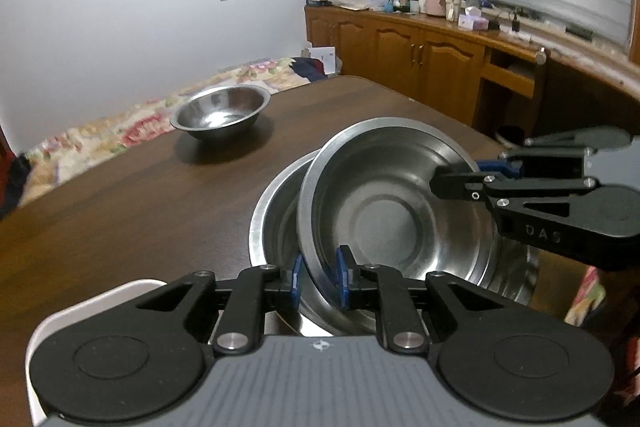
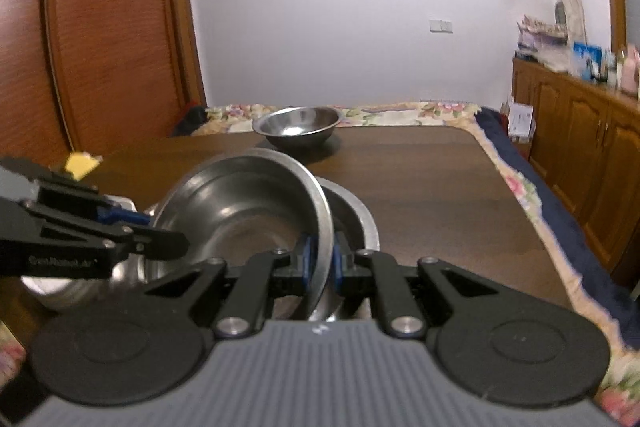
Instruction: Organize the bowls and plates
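Both cameras sit close behind their own fingers, looking slightly down at the tilted bowl from opposite rims. Left wrist faces beyond it toward the cabinets; right wrist toward the white wall. Both share the far bowl.

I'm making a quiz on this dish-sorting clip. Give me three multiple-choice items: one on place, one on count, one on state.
1. Where is the lone bowl?
A. far side of the table
B. on the cabinet
C. in the stack

2. How many steel bowls are visible?
A. two
B. three
C. five

3. How does the held bowl sit?
A. upside down
B. flat on the table
C. tilted in the lower bowl

Answers: 1 A, it stands apart near the far edge. 2 B, two nested plus one alone. 3 C, the left gripper and right gripper pinch its rim as it leans.
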